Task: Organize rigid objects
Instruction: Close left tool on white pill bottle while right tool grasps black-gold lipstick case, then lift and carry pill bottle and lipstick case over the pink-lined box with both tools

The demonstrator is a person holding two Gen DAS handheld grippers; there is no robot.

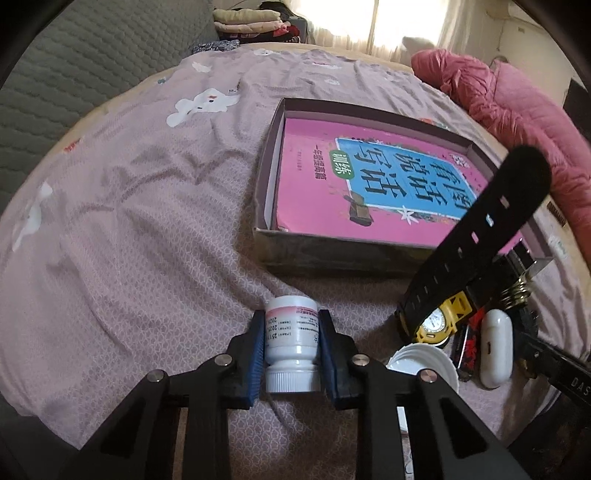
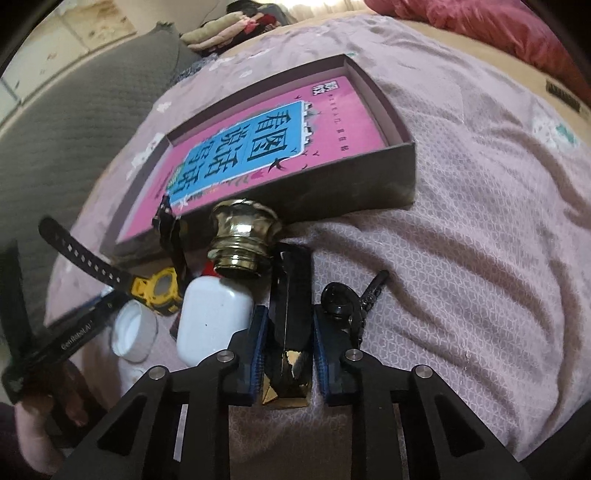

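My left gripper (image 1: 291, 332) is shut on a white pill bottle (image 1: 291, 347), cap toward the camera, lying on the pink bedsheet. My right gripper (image 2: 289, 325) has its jaws around a black and gold box (image 2: 290, 314) on the sheet. A shallow brown cardboard box (image 1: 332, 254) (image 2: 332, 195) holds a pink and blue book (image 1: 376, 177) (image 2: 240, 140). A pile lies by the box: a yellow watch with black strap (image 1: 439, 317) (image 2: 159, 286), a white earbud case (image 1: 496, 343) (image 2: 212, 317), a white lid (image 1: 424, 362) (image 2: 135, 332), and a brass knob (image 2: 242, 236).
Black keys (image 2: 347, 299) lie right of my right gripper. A red padded jacket (image 1: 517, 110) lies at the bed's far right. Folded clothes (image 1: 251, 20) are stacked at the far edge. A grey quilted cushion (image 1: 74, 74) borders the left. Open bedsheet (image 1: 129, 203) spreads to the left.
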